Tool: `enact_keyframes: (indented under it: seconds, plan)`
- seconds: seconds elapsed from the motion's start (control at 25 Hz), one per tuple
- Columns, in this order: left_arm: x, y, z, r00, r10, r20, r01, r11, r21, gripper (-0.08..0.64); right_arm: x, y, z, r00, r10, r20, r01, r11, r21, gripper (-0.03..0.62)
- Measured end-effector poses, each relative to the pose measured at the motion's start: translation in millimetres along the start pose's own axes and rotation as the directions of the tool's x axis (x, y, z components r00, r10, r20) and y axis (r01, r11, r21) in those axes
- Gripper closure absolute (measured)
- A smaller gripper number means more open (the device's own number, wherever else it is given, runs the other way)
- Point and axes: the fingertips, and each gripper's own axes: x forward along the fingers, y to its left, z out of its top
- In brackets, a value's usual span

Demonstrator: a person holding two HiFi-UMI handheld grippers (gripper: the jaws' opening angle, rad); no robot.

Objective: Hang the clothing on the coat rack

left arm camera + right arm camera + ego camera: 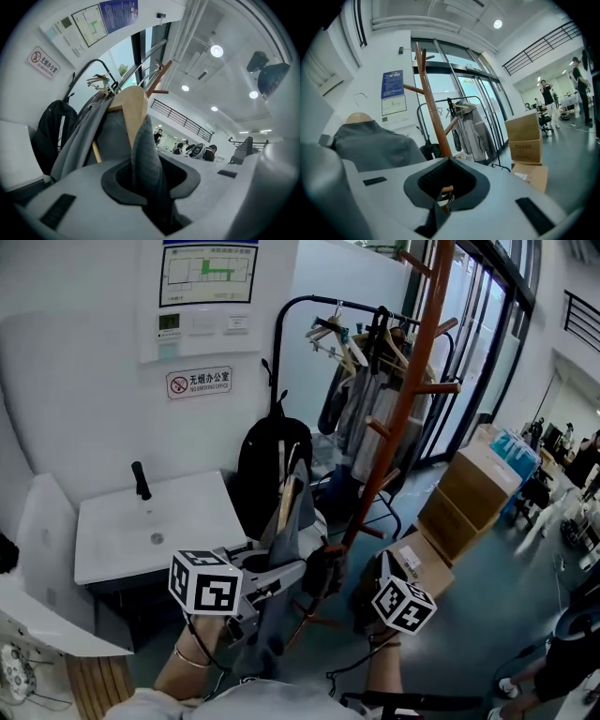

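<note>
A grey garment [298,507] hangs on a wooden hanger [286,502] just in front of me, low and left of the brown wooden coat rack [405,395]. My left gripper [292,570] is shut on a fold of the garment [147,154], with the hanger's shoulder [133,110] right above the jaws. My right gripper [330,574] sits close on the garment's right side, shut with a thin strip of dark cloth [433,218] pinched at its jaws. In the right gripper view the garment [370,145] fills the left and the rack's pole [432,110] rises straight ahead.
Behind the rack stands a black metal clothes rail [309,306] with hangers and jackets [361,409]. A black backpack [267,465] leans by a white table [131,531]. Cardboard boxes [473,493] sit on the floor at right. People are far off at right.
</note>
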Motion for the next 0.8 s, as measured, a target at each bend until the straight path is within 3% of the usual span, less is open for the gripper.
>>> enact_keyframes:
  seconds: [0.8]
  plan:
    - [31.8,72.4,28.7,0.982,-0.173,-0.076,0.17,0.985,-0.038,0.462,40.3,2.2,18.9,0.985,-0.167,0.042,0.168,0.985,-0.041,0.569]
